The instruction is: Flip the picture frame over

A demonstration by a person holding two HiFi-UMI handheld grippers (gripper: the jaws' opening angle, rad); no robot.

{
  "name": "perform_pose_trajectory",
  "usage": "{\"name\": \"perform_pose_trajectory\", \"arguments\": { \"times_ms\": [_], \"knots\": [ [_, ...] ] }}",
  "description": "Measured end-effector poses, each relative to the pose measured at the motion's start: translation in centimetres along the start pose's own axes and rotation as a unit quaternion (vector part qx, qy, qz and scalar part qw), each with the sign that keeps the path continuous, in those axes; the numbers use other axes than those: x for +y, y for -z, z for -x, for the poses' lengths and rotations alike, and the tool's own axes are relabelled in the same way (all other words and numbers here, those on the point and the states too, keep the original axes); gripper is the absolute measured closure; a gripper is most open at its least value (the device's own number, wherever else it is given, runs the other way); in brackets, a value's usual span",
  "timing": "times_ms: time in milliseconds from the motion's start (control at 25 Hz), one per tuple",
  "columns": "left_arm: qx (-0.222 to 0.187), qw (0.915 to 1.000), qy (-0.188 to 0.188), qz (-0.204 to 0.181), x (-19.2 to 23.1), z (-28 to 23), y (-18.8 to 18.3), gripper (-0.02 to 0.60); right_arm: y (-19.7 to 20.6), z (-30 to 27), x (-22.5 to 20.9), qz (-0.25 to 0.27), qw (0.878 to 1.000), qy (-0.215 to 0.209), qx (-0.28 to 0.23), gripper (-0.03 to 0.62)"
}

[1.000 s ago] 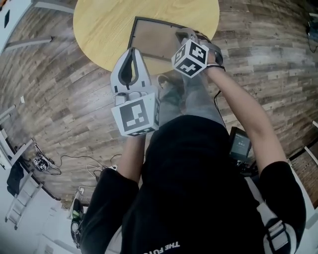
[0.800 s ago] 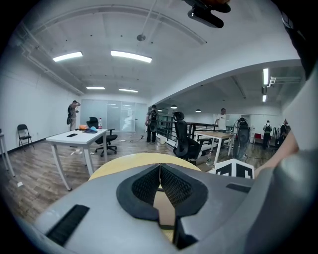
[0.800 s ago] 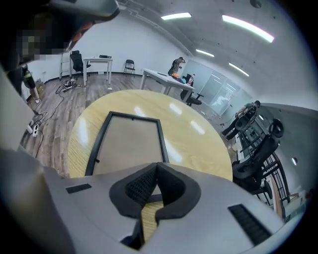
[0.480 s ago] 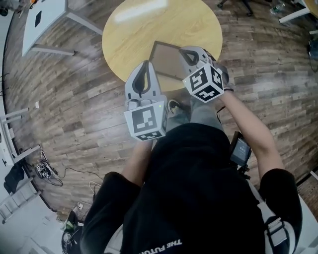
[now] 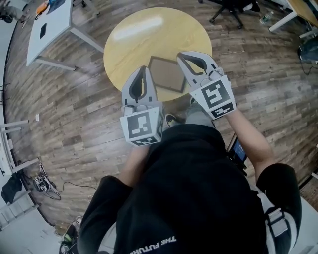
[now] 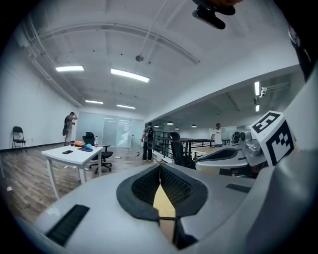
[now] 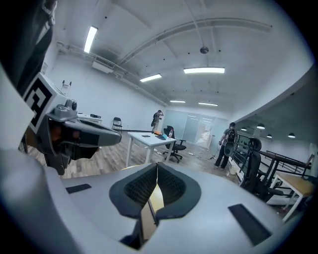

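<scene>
The picture frame (image 5: 166,74), dark-edged with a brown panel facing up, lies flat near the front edge of the round yellow table (image 5: 134,34). Both grippers hang well above it, apart from it. In the head view my left gripper (image 5: 140,69) sits at the frame's left side and my right gripper (image 5: 186,55) over its right corner. Both are shut with nothing between the jaws. The left gripper view shows its own closed tips (image 6: 160,166) pointing out across the room, and the right gripper view shows its closed tips (image 7: 157,166) the same way.
A white desk (image 5: 49,20) stands at the far left and a black office chair (image 5: 231,10) behind the table. Cables (image 5: 42,183) lie on the wood floor at the lower left. Several people stand far off near a glass wall (image 7: 226,144).
Both grippers have risen away from the table. The right one, earlier down at the frame's right corner, is now clear of it. The frame stays lying on the table.
</scene>
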State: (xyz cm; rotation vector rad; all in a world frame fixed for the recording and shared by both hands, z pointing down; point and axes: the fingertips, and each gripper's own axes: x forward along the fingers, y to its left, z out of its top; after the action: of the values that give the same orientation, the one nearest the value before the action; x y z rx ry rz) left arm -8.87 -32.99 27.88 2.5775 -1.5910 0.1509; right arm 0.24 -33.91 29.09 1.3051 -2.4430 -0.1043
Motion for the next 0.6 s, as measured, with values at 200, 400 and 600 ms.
{"name": "perform_pose_trajectory", "arguments": {
  "times_ms": [200, 400, 600],
  "knots": [
    [-0.007, 0.9999, 0.006, 0.007, -0.6, -0.2, -0.7, 0.558, -0.7, 2.2, -1.0, -0.035, 0.999, -0.004, -0.021, 0.574],
    [-0.012, 0.9999, 0.011, 0.000, -1.0, -0.6, -1.3, 0.558, -1.1, 2.8, -2.3, -0.044, 0.998, 0.009, -0.034, 0.574],
    [-0.014, 0.9997, 0.016, -0.007, -1.2, -0.9, -1.5, 0.558, -1.3, 3.0, -2.8, -0.041, 0.998, 0.015, -0.037, 0.574]
  ]
}}
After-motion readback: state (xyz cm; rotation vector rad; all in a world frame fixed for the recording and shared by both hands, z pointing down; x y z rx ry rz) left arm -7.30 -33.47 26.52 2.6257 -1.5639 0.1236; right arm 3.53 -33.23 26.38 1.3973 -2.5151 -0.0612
